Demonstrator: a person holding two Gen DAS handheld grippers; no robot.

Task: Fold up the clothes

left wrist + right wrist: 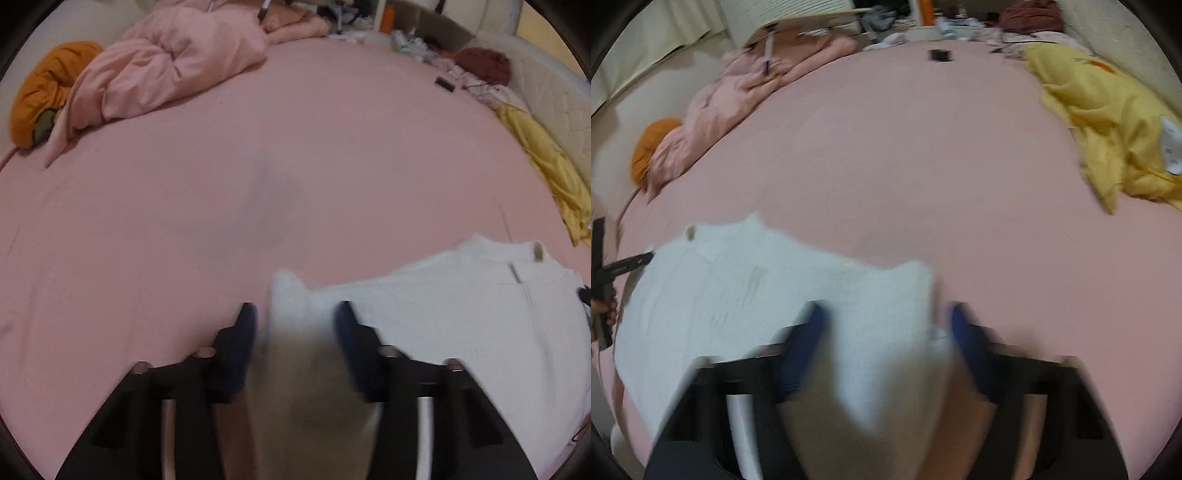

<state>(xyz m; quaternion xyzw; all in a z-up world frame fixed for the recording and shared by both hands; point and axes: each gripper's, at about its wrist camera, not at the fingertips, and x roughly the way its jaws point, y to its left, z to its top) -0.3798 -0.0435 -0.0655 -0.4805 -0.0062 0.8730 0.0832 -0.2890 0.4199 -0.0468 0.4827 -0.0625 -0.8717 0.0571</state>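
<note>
A white knitted top (461, 306) lies spread on the pink bed sheet (221, 184); it also shows in the right wrist view (738, 295). My left gripper (295, 314) is open, its blue-padded fingers (245, 332) on either side of a raised corner of the top. My right gripper (886, 317) is open too, with another raised corner of the top between its fingers (809, 332). Both views are blurred by motion. The left gripper's body shows at the left edge of the right wrist view (605, 280).
A crumpled pink duvet (166, 70) and an orange bundle (48, 92) lie at the far left. A yellow garment (1108, 122) lies at the right edge by the white wall. A small black object (940, 55) and clutter sit at the far end.
</note>
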